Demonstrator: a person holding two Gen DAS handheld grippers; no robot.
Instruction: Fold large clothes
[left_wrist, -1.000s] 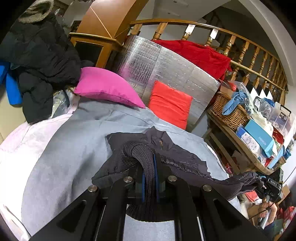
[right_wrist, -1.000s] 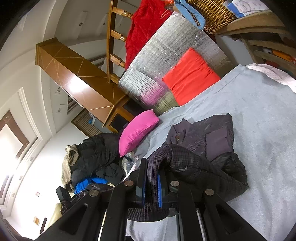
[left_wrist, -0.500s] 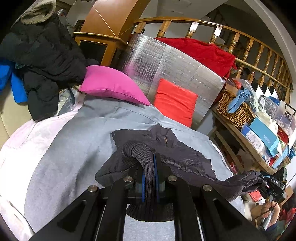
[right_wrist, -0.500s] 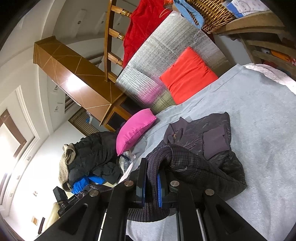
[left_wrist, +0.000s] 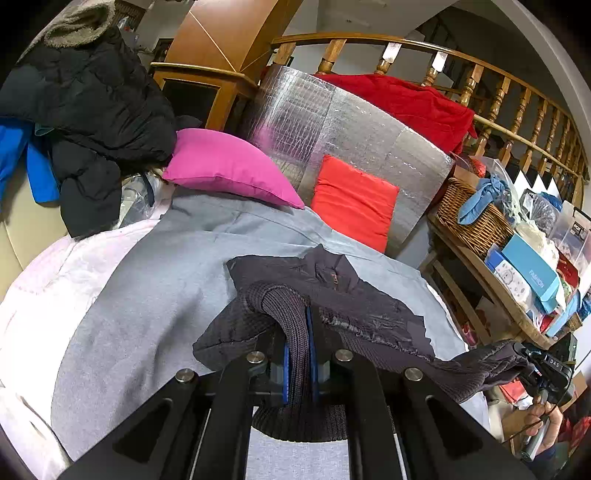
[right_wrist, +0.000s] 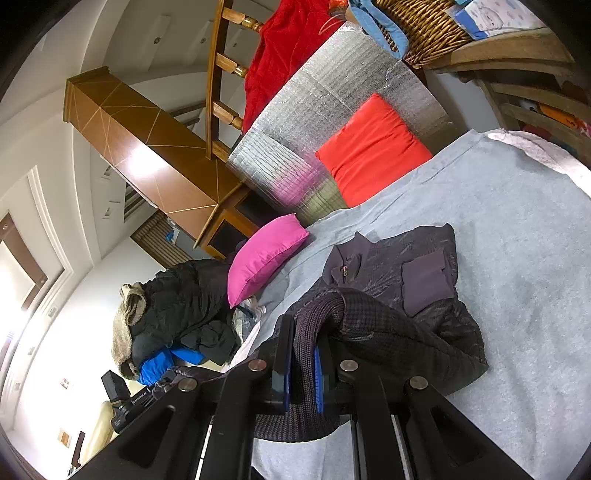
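A dark purple-grey jacket (left_wrist: 354, 295) with a ribbed knit hem lies on the grey sheet (left_wrist: 155, 295) of a bed. My left gripper (left_wrist: 298, 354) is shut on the knit hem, which bulges up between its blue pads. In the right wrist view the jacket (right_wrist: 417, 291) shows its collar, zip and a chest pocket. My right gripper (right_wrist: 303, 365) is shut on another stretch of the knit hem. The right gripper (left_wrist: 543, 369) also shows at the left wrist view's right edge, with the hem stretched to it and a hand (left_wrist: 546, 432) below.
A pink pillow (left_wrist: 229, 170) and a red cushion (left_wrist: 354, 203) lean at the bed's head against a silver foil panel (left_wrist: 332, 122). Dark coats (left_wrist: 92, 110) pile up at the left. A cluttered wooden shelf with a wicker basket (left_wrist: 476, 218) stands on the right.
The left wrist view has shifted slightly, with the scene sliding right and down. Both grips on the hem are unchanged.
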